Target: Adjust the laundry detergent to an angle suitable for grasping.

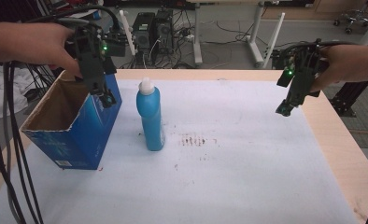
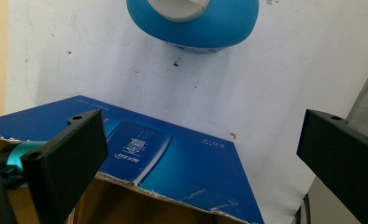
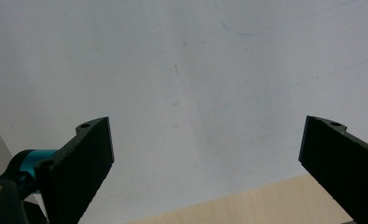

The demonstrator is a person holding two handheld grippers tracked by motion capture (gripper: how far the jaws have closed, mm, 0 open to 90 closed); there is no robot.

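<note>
A blue bottle (image 1: 150, 116) with a white cap stands beside a blue box (image 1: 79, 126) on a pale sheet (image 1: 229, 177).

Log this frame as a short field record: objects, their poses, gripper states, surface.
surface: white sheet over a wooden table
box: open blue cardboard box at the table's left, cut top facing up
bottle: blue bottle with white cap, upright, just right of the box, apart from it
left gripper: left gripper above the box's near-right wall, jaws open, nothing between them
right gripper: right gripper above the table's right edge, jaws open, holding nothing
marks: small reddish specks on the sheet right of the bottle
</note>
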